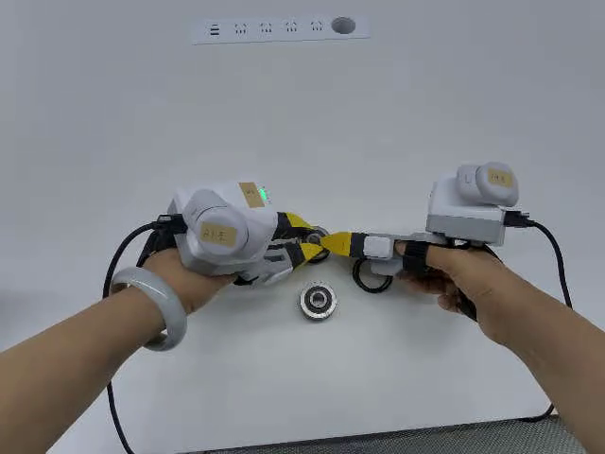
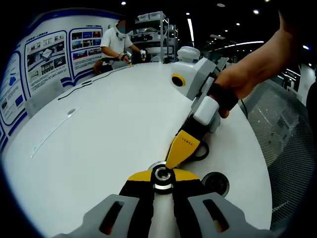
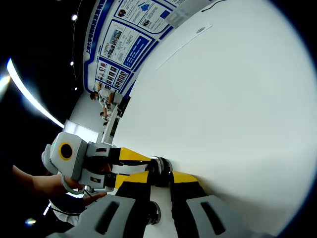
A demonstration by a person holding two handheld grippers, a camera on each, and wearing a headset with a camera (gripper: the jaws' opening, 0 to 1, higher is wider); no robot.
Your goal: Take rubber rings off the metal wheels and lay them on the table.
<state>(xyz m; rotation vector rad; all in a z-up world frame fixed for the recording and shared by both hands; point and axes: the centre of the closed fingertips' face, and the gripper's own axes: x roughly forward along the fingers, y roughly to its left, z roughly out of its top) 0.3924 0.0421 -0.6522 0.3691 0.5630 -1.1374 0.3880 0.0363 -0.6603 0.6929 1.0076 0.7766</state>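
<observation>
Left hand-held gripper (image 2: 162,176) is clenched on a metal wheel (image 3: 159,169), one yellow tip on each side of it. My right hand-held gripper (image 1: 336,244) comes at the held wheel from the opposite side, its yellow tips touching the wheel's rim. From these views I cannot tell whether it is clenched or released. A second metal wheel (image 1: 319,301) lies flat on the white desk (image 1: 425,378), just on my side of the held wheel and apart from it. One black rubber ring (image 1: 357,275) lies on the desk to the right of the held wheel, under my right hand-held gripper. Whether the held wheel rests on the desk or is lifted clear, I cannot tell.
</observation>
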